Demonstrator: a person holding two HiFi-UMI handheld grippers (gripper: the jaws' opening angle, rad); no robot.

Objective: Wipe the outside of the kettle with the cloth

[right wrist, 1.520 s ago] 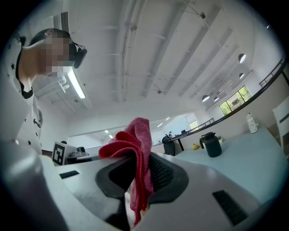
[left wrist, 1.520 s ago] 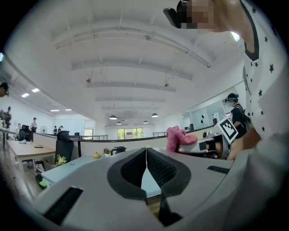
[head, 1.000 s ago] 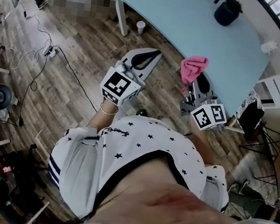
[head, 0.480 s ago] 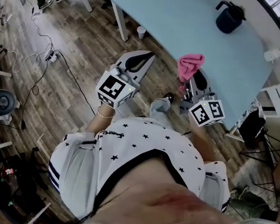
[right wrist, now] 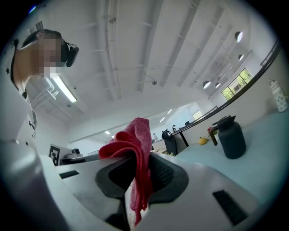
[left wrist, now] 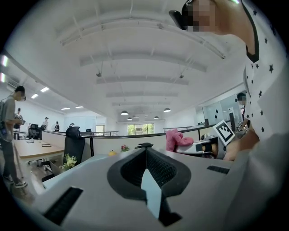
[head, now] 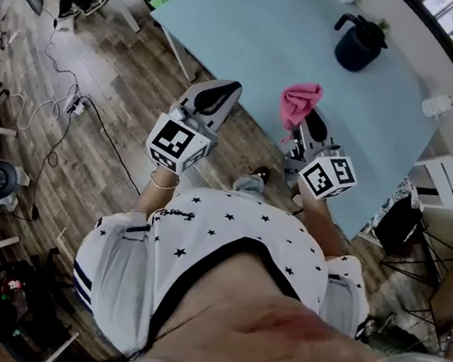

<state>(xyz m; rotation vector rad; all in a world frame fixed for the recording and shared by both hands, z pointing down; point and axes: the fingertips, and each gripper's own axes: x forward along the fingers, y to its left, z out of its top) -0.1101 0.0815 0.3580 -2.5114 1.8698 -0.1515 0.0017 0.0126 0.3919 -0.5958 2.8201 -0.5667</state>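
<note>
1. Head view: the left gripper (head: 226, 89) and the right gripper (head: 301, 125) are held out side by side at the near edge of a pale blue table (head: 258, 29); a pink cloth (head: 300, 102) bunches up at the right gripper's tip, over the table edge; the dark kettle (head: 358, 42) stands upright at the table's far side, well apart from both grippers; the person wears a white shirt with stars (head: 227, 235), above a wooden floor (head: 69, 161).
2. Left gripper view: the jaws are drawn together with their tips meeting and nothing between them; the cloth (left wrist: 174, 139) and the right gripper's marker cube (left wrist: 224, 131) show to the right.
3. Right gripper view: the jaws are clamped narrow on the cloth (right wrist: 135, 135), which rises in folds above them and hangs down between them; the kettle (right wrist: 229, 137) stands on the table (right wrist: 271, 149) ahead and to the right, untouched.
</note>
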